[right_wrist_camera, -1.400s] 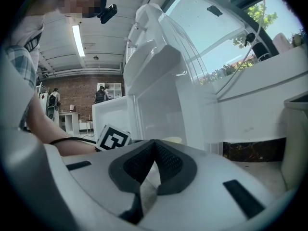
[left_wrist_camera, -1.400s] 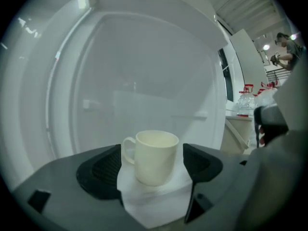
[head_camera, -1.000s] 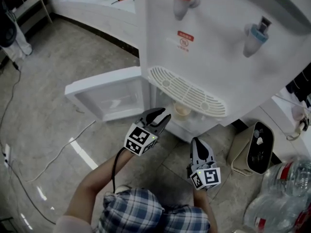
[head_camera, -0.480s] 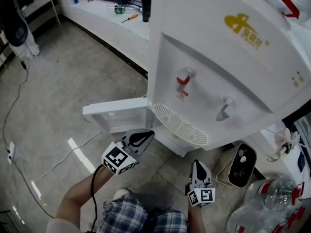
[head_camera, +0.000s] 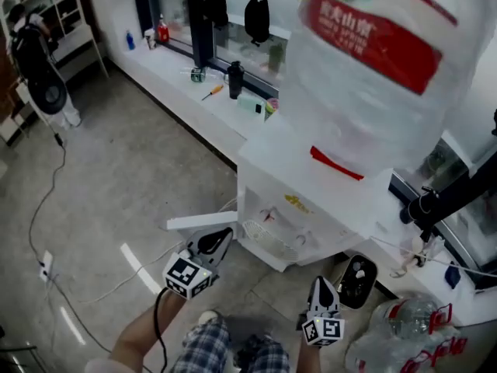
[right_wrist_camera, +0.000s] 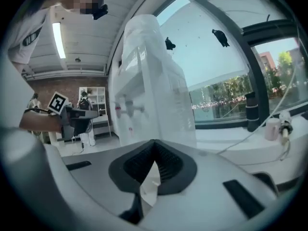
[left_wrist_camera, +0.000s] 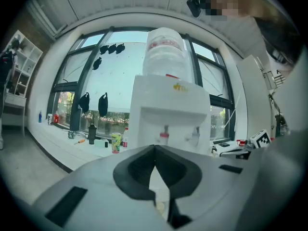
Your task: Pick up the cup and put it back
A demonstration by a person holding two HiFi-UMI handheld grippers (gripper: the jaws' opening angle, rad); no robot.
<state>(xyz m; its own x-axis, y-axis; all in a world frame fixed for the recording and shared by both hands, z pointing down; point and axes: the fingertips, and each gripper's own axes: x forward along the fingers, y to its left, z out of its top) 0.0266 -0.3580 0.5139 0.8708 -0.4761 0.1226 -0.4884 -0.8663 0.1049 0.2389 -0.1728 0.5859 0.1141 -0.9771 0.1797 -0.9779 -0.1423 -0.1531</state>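
The left claw (left_wrist_camera: 154, 147) was pressed together, its two dark tips meeting with nothing pinched between them. The right claw (right_wrist_camera: 154, 142) was likewise closed tip to tip and carried nothing. In the head view the left claw (head_camera: 227, 233) was held low and pointed forward, and the right claw (head_camera: 321, 280) sat nearer the person's body, well apart to its right.

Just ahead of the left claw's tips, close but not touching, lay the open white cabinet door (head_camera: 200, 222) of the water dispenser (head_camera: 311, 200). A little beyond the tips and to their right was the slotted drip tray (head_camera: 268, 239). Above that, the red tap (left_wrist_camera: 163, 137) and the blue tap (left_wrist_camera: 195, 134) showed over the left claw's closed tips. The big water bottle (head_camera: 373, 76) with its red label stood on top of the dispenser, high above both claws.

The cup could not be made out in any view; neither claw held it.

Just to the right of the right claw stood a small bin (head_camera: 357, 280) with a dark opening, and farther right a heap of clear empty bottles (head_camera: 396, 340). Far ahead of the left claw ran a white window ledge (head_camera: 178, 72) with a dark flask (head_camera: 234, 79) on it. A cable (head_camera: 46, 200) trailed over the grey floor well to the left claw's left.
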